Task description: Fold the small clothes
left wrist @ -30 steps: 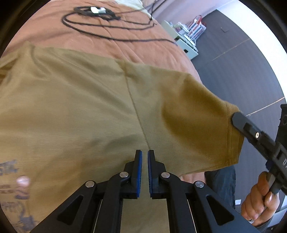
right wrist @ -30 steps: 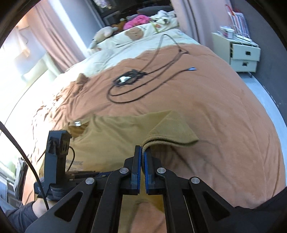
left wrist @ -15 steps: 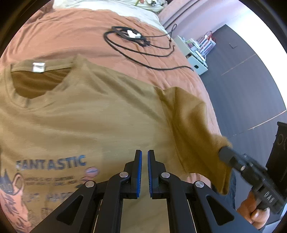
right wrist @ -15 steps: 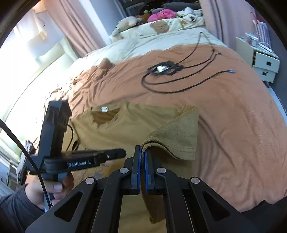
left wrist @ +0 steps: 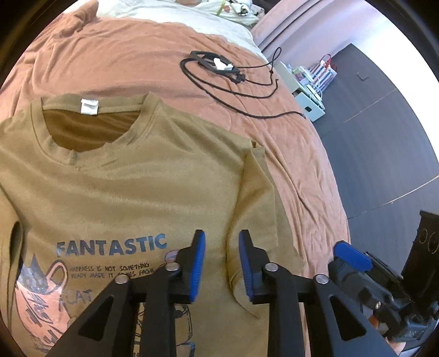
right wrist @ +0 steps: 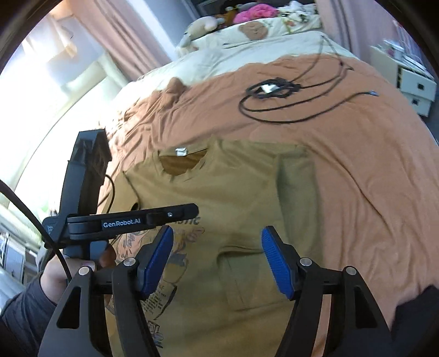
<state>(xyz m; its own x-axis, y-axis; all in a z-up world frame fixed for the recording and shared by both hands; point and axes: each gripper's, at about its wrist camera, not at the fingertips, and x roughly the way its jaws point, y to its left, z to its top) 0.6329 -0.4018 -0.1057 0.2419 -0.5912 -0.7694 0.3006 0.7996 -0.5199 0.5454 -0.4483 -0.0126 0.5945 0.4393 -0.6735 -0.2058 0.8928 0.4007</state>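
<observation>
An olive T-shirt [left wrist: 137, 178] with a blue FANTASTIC print lies face up on the rust-brown bedspread [left wrist: 288, 137]. Its sleeve [left wrist: 255, 208] is folded inward over the chest. My left gripper [left wrist: 219, 247] hovers over the sleeve's lower edge; its jaws are opening and nothing is pinched between them. In the right wrist view the T-shirt [right wrist: 233, 192] and the folded sleeve [right wrist: 293, 178] lie below my right gripper [right wrist: 216, 247], whose jaws are opening wide and hold nothing. The left gripper [right wrist: 189, 210] reaches in from the left, held by a hand [right wrist: 55, 272].
A coiled black cable [left wrist: 219, 66] with a white plug lies on the bedspread beyond the collar. A white drawer unit [right wrist: 414, 85] stands beside the bed on the dark floor [left wrist: 384, 123]. Pillows and plush toys [right wrist: 247, 16] crowd the head of the bed.
Both grippers were shut on the shirt cloth and have let it go, jaws now apart. The sleeve, carried inward, now lies flat on the chest. The left view has pulled back, showing collar and print.
</observation>
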